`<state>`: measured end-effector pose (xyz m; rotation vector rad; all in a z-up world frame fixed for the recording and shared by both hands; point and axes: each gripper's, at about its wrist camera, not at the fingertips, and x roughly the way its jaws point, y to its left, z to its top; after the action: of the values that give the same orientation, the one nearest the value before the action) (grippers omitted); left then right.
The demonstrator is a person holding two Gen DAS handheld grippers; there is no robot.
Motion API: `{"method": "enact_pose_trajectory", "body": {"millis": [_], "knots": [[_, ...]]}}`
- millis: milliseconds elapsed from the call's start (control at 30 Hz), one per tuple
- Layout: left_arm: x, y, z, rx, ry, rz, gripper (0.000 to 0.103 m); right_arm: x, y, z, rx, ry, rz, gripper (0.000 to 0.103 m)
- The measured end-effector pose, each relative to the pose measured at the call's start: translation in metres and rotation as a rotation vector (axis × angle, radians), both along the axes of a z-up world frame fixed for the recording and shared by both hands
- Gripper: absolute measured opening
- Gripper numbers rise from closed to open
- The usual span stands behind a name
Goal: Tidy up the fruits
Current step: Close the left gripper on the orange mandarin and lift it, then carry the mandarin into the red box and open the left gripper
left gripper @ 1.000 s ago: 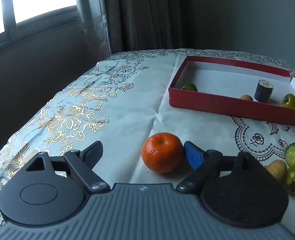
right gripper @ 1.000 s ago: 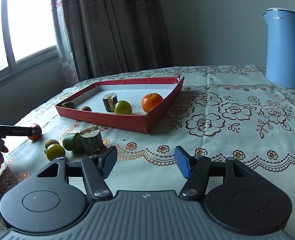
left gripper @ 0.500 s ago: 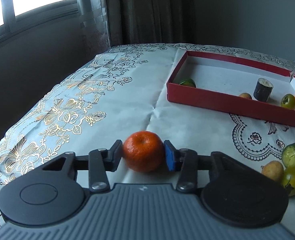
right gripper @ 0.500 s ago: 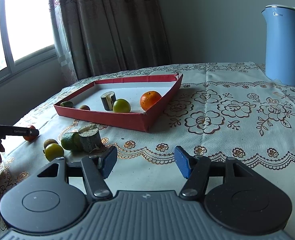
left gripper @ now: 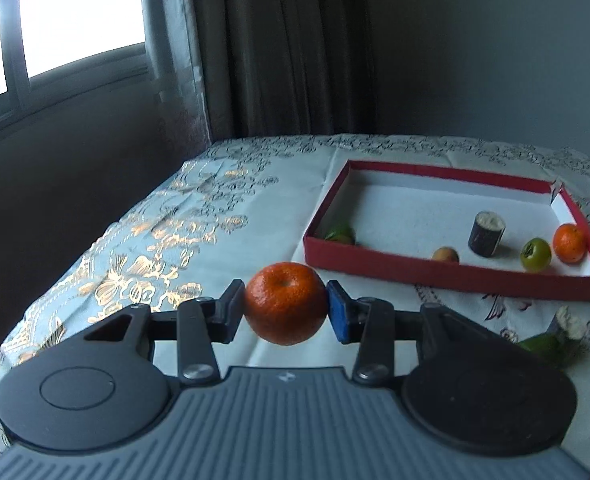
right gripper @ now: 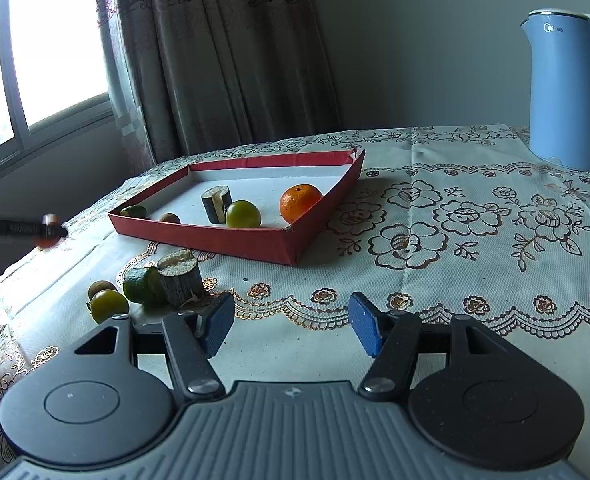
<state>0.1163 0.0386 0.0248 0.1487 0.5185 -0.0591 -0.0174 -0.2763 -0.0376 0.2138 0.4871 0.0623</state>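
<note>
Lifted off the cloth since 1 s ago — mandarin (left gripper: 286, 309), then loose ahead of the spread L fingers, now pinched between both pads of the L gripper (left gripper: 286, 312) and clear of the table (left gripper: 231, 200). Clamped at its widest part, stem dimple up. From the R wrist cam, seen far left as a blurred orange blob (right gripper: 47, 236) in the L tool's tip, raised above the table edge.

Ahead & right of the L gripper: red tray (left gripper: 447, 274) holding a cut log piece (left gripper: 487, 234), green fruit (left gripper: 536, 255), orange (left gripper: 569, 243), small brown fruit (left gripper: 445, 255), plus a green one (left gripper: 341, 234) in the near-left corner. Low right, close by the R finger — stub and green piece (left gripper: 551, 340), partly hidden.

R gripper (right gripper: 291, 328) spread wide, nothing between the blue pads (right gripper: 365, 330), low over the cloth; no shift vs. before. Just ahead-left of it: stub (right gripper: 181, 276) touching a lime half (right gripper: 137, 284), 2 small fruits (right gripper: 109, 306) beside. Tray (right gripper: 215, 240) further ahead-left. Blue kettle (right gripper: 567, 96) far right, well apart.
</note>
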Motion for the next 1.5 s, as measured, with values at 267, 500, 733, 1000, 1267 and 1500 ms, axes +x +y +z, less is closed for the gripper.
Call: {"method": "enact_pose_trajectory", "body": {"millis": [267, 500, 733, 1000, 1267, 1500], "knots": [[0.01, -0.047, 0.049, 0.02, -0.12, -0.043, 0.04, 0.0, -0.002, 0.001, 0.018, -0.001, 0.003, 0.062], [0.051, -0.07, 0.03, 0.0, -0.067, -0.022, 0.04, 0.001, -0.003, -0.001, 0.032, 0.008, 0.013, 0.062], [0.09, -0.083, -0.002, 0.024, 0.006, -0.019, 0.04, 0.005, -0.009, -0.004, 0.081, 0.032, 0.016, 0.062], [0.126, -0.088, -0.028, 0.038, 0.071, -0.007, 0.041, 0.008, -0.013, -0.007, 0.116, 0.05, 0.017, 0.062], [0.132, -0.093, -0.04, 0.056, 0.078, -0.054, 0.041, 0.01, -0.014, -0.008, 0.127, 0.061, 0.019, 0.062], [0.116, -0.101, -0.047, 0.14, 0.036, -0.071, 0.042, 0.01, -0.015, -0.009, 0.137, 0.062, 0.018, 0.062]]}}
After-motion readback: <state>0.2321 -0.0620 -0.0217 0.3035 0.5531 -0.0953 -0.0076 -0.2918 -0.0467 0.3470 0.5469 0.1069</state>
